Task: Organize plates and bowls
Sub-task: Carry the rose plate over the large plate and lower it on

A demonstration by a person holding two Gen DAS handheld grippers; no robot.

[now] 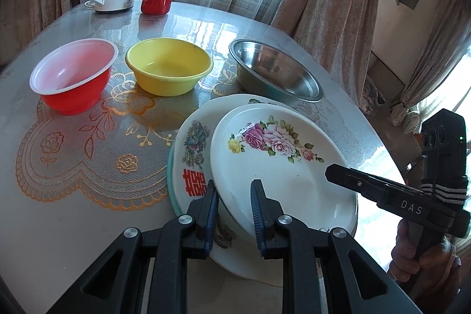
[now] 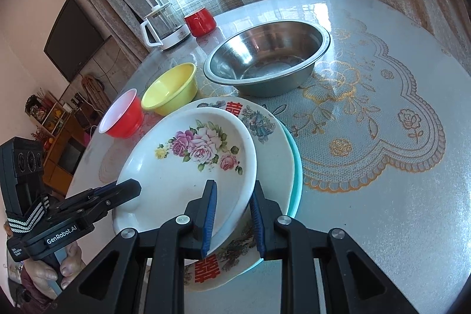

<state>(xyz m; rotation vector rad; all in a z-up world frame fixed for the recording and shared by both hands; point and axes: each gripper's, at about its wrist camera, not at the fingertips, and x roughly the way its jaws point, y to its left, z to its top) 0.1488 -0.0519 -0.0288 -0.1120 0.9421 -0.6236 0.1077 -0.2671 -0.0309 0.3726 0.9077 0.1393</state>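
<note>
1. The rose plate (image 1: 282, 167) lies on top of the plate stack near the table's front edge, resting slightly askew on a larger plate with red characters (image 1: 192, 167), which itself sits on a teal-rimmed plate (image 2: 295, 175); smaller on larger keeps the pile stable.
2. The left gripper (image 1: 234, 214) straddles the rose plate's near rim, its jaws narrow; they seem to clamp the rim.
3. The right gripper (image 2: 234, 215) pinches the opposite rim, jaws equally narrow, so both sides share the load, probably to steady or seat the plate.
4. Behind the stack, a red bowl (image 1: 73, 75), a yellow bowl (image 1: 169, 65) and a steel bowl (image 1: 273, 69) stand apart in a row, not yet nested.
</note>
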